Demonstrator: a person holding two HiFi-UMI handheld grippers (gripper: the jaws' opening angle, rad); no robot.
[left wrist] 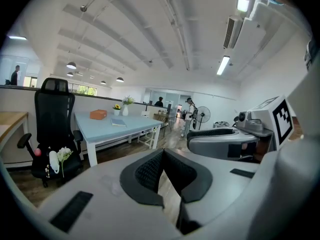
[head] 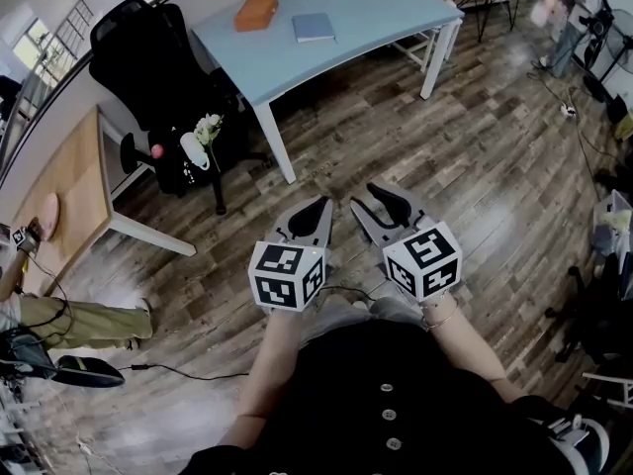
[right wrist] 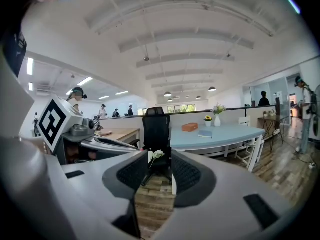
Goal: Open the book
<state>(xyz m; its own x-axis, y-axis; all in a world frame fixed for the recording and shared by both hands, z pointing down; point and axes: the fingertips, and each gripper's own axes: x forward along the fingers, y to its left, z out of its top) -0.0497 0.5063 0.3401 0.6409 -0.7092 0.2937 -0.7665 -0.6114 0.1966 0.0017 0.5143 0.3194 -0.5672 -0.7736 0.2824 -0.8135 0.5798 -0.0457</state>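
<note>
Nothing is done yet. Open wood floor (head: 475,166) lies ahead of both grippers. The blue table (head: 396,8) stands well beyond them, near edge facing, with a black chair (head: 148,57) forward-left. The closed book (head: 314,27) lies there untouched. The left gripper (head: 321,204) is pinched together and empty; the right gripper (head: 361,198) is narrowly parted and empty.

The book (head: 314,27) is a thin blue-grey volume, closed and lying flat on the pale blue table (head: 386,8), far off at twelve o'clock. An orange box (head: 256,12) sits at its ten o'clock.
</note>
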